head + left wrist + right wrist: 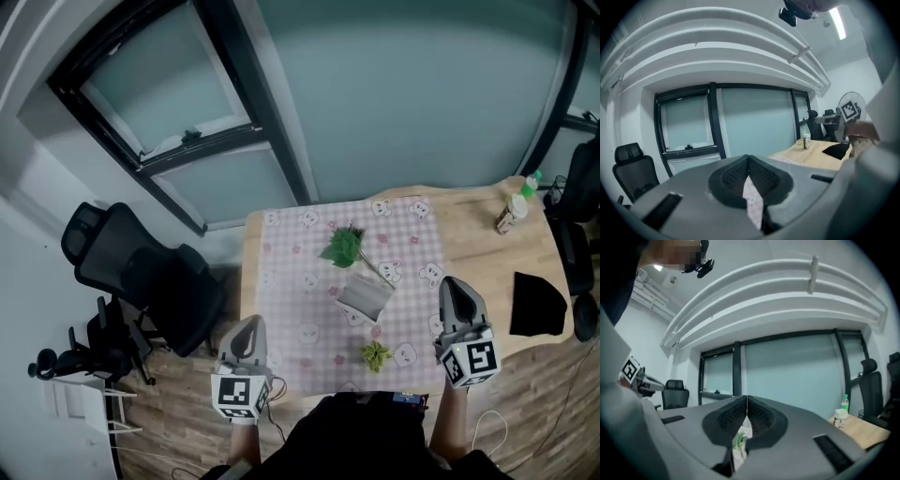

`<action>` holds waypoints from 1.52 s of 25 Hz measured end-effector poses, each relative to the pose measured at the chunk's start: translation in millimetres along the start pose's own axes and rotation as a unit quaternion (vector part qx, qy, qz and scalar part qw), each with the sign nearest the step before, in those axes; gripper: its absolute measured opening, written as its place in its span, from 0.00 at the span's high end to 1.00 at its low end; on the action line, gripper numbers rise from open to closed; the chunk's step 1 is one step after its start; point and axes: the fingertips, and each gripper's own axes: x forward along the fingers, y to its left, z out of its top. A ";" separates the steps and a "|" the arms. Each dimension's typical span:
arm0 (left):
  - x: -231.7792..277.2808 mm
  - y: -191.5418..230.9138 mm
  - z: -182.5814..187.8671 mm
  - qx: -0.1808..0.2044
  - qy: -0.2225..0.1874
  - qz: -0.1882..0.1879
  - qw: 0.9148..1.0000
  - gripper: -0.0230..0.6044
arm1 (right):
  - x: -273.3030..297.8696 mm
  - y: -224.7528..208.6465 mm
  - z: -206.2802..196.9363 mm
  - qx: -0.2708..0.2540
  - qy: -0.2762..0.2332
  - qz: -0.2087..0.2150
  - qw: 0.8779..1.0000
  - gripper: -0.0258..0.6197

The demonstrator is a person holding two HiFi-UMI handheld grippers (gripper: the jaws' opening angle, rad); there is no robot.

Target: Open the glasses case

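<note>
Calls for pinching the lid edge of a likely light, stiff, slick grey glasses case (364,298), with left tongs (248,328) and right tongs (457,286) closed, empty.

One wooden table (469,239), with one pink checked cloth (291,309) on it. One grey glasses case (364,298) sits in the middle. There are two green plants: a bigger plant (344,246) above the case and a smaller plant (376,355) below it. At the upper right are one green-capped bottle (531,181) and one jar (509,217). One black cloth (537,305) is at the right. One black office chair (131,272) is at the left. There are two grippers: the left gripper (248,323) and the right gripper (454,283).
</note>
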 end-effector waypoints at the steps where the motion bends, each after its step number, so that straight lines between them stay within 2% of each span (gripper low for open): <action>1: 0.5 -3.3 4.9 -0.002 -0.007 -0.002 1.000 0.96 | -11.9 4.2 15.4 0.007 -0.015 -0.013 1.000 0.93; 6: 6.6 -16.4 30.1 0.003 -0.046 -0.014 0.999 0.96 | -43.6 17.9 63.1 -0.016 -0.045 -0.028 0.998 0.93; 12: 9.2 -27.3 43.9 0.015 -0.058 -0.037 0.998 0.96 | -67.7 15.9 80.4 -0.017 -0.051 -0.049 0.997 0.93; 19: 4.5 -31.2 46.7 0.021 -0.056 -0.047 0.997 0.96 | -74.2 22.6 79.7 -0.008 -0.044 -0.033 0.998 0.93; 22: 3.5 -32.7 47.7 0.021 -0.057 -0.046 0.997 0.96 | -74.5 26.7 81.3 -0.019 -0.041 -0.025 0.999 0.93; 26: 2.8 -33.9 51.2 0.020 -0.062 -0.044 0.997 0.96 | -75.0 26.2 80.0 -0.034 -0.032 -0.026 0.999 0.94; 38: 0.6 -36.9 50.2 0.023 -0.060 -0.046 0.997 0.96 | -77.9 26.0 77.9 -0.035 -0.031 -0.025 0.999 0.94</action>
